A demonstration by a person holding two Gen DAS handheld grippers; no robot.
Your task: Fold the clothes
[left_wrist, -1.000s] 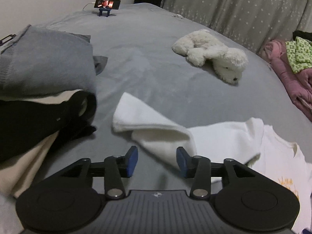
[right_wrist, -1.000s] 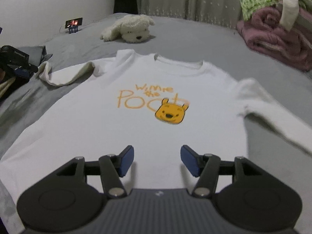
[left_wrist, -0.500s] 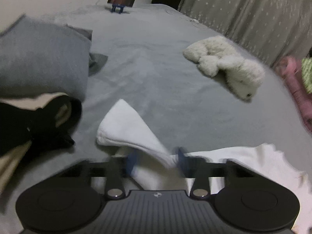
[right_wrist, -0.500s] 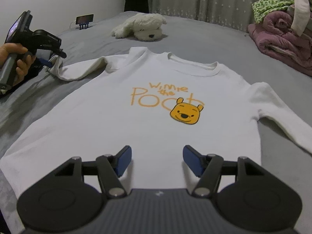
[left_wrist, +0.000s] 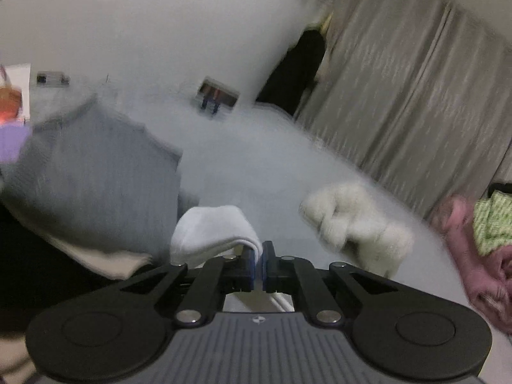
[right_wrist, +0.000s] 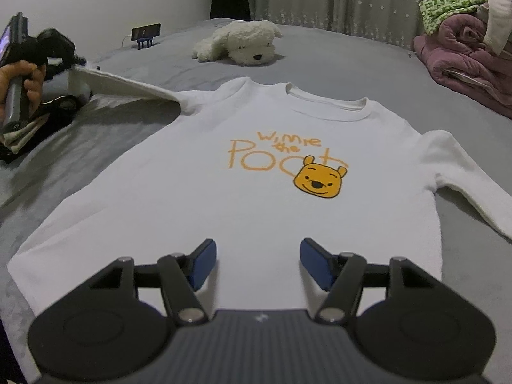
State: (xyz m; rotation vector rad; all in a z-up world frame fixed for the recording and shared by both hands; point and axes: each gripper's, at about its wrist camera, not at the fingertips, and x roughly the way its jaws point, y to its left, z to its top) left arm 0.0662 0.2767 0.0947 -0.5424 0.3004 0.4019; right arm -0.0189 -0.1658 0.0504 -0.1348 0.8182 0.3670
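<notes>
currently the white sweatshirt (right_wrist: 224,198) lies face up, body flat on the bed (right_wrist: 336,60), its one sleeve (right_wrist: 121,84) lifted in the clamped left gripper (left_wrist: 258,257) fingers, right gripper (right_wrist: 257,264) fingers wide, empty; body folds remain.

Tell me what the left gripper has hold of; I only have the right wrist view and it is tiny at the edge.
Observer: The left gripper is shut on the sleeve cuff of the white sweatshirt.
Operator: Report what lies past it.
Observer: A folded grey sweater on a clothes pile, left of the cuff.
Operator: Give me its camera quality.
Observer: Heavily motion-blurred; the plush dog is smeared.
</notes>
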